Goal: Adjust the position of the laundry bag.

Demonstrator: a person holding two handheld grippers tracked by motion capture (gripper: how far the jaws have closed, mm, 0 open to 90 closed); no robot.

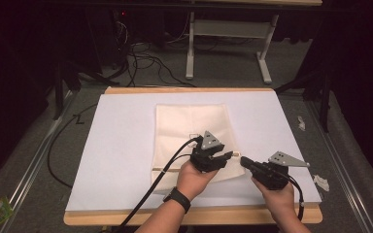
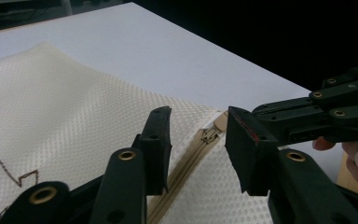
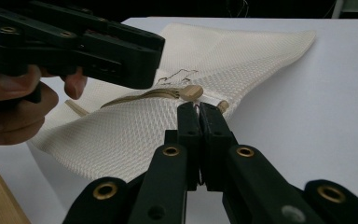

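A cream mesh pouch [image 1: 189,141] lies flat near the middle of the white surface [image 1: 121,150], a tan zipper [image 2: 186,163] running along its near edge and a small dark stitched mark on its face. The weave is a fine honeycomb, and the cloth is slightly rumpled at the zipper end.

The left gripper [image 1: 223,156] sits over the pouch's near right corner, the hand beneath it resting on the cloth. In the left gripper view its fingers [image 2: 156,144] stand apart on either side of the zipper line, not pressing on it.

The right gripper [image 1: 245,161] lies low just off the pouch's right edge, pointing left. In its own view the fingers [image 3: 189,135] are together, pinched on the end of the pouch at the zipper.

The left gripper view shows the metal slider [image 2: 209,135] at the zipper's far end — the high view is too small to resolve it. The right gripper view shows a round tan pull [image 3: 192,92] on the zipper, just beyond the pinched corner.
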